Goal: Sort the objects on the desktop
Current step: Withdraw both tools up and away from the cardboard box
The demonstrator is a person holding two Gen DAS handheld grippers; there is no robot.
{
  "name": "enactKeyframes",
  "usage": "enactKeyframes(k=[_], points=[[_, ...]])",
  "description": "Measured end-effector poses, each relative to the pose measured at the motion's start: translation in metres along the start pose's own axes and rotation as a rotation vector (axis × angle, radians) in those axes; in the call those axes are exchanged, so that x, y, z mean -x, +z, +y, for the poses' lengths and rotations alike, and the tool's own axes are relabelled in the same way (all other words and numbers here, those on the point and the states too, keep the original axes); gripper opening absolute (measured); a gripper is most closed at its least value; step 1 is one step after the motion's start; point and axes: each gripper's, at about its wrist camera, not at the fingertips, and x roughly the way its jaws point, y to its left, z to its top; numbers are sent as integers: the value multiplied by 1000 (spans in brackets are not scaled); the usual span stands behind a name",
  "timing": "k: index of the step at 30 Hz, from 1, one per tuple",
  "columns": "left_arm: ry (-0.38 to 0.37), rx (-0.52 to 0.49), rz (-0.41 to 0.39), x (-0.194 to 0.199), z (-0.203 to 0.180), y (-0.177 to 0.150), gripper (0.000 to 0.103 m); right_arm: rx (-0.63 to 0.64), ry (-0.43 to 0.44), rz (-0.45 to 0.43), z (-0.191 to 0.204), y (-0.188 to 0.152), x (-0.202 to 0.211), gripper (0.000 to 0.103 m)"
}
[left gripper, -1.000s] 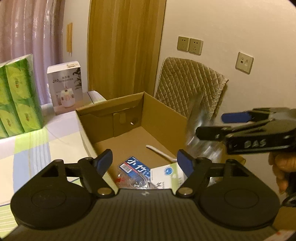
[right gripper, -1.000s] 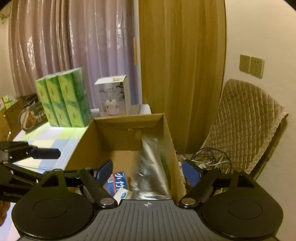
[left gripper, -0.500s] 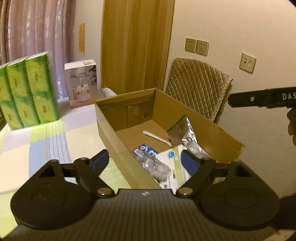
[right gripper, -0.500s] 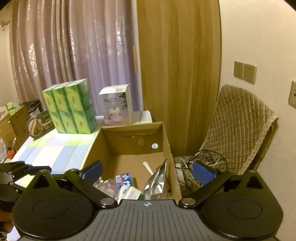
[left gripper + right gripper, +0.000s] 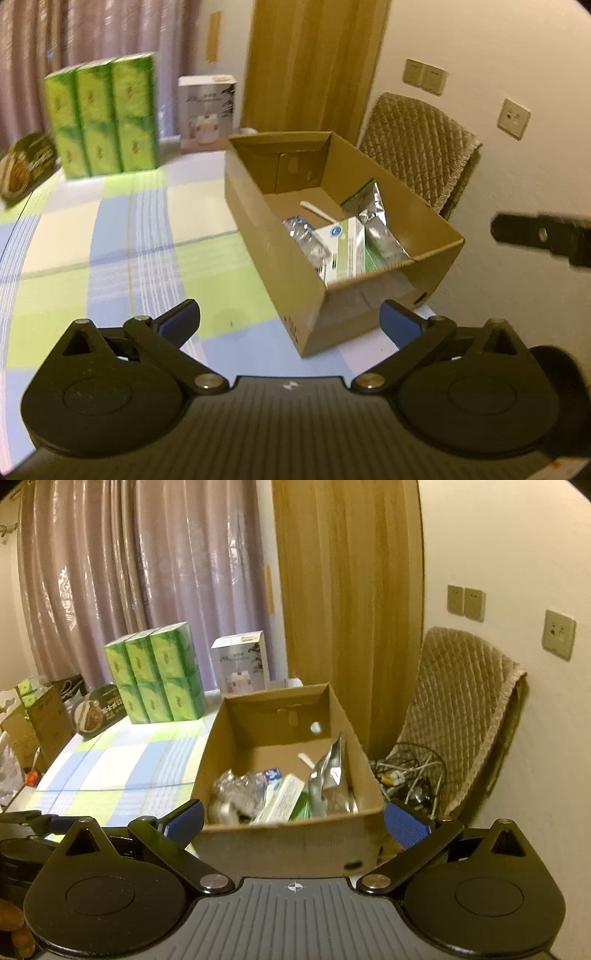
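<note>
The left gripper (image 5: 290,319) had its blue-padded fingers (image 5: 181,319) spread wide with nothing between them, held above the checked tablecloth (image 5: 110,229) just short of the near corner of the cardboard box (image 5: 291,280). The right gripper (image 5: 293,818) likewise stood wide apart and empty, its pads (image 5: 406,823) framing the near wall of the same cardboard box (image 5: 280,843); in the left wrist view only a black part of it (image 5: 543,236) showed at the right edge, beyond the box. Inside the box lay the sorted things: a silver foil pouch (image 5: 330,771) leaning against the right wall, a white and green carton (image 5: 284,801) beside it, a crumpled clear plastic wrapper (image 5: 232,794) to the left, a small blue and white packet (image 5: 271,775) behind those, and a white plastic spoon (image 5: 304,758) on the bare floor farther back. Further out on the cloth stood a block of green tissue packs (image 5: 155,675) and a white product box (image 5: 242,661), with a dark food package (image 5: 94,710) to their left. Past the table edge, a quilted beige chair cover (image 5: 465,701) hung by the wall above a tangle of cables (image 5: 410,775), and wall sockets (image 5: 465,602) sat higher up beside the wooden door (image 5: 343,590) and the curtains (image 5: 140,572).
</note>
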Motion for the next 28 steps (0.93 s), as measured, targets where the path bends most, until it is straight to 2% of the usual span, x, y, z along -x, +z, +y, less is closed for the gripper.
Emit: enactKeyframes(k=[7, 10, 22, 28], points=[[82, 59, -5, 23, -8, -18, 102, 30, 22, 5, 15, -11, 19, 101], [90, 66, -14, 29, -9, -18, 102, 62, 25, 15, 19, -13, 18, 101], [101, 66, -29, 39, -13, -21, 102, 36, 28, 33, 13, -23, 17, 101], [78, 50, -61, 43, -16, -25, 102, 26, 19, 38, 7, -27, 18, 101]])
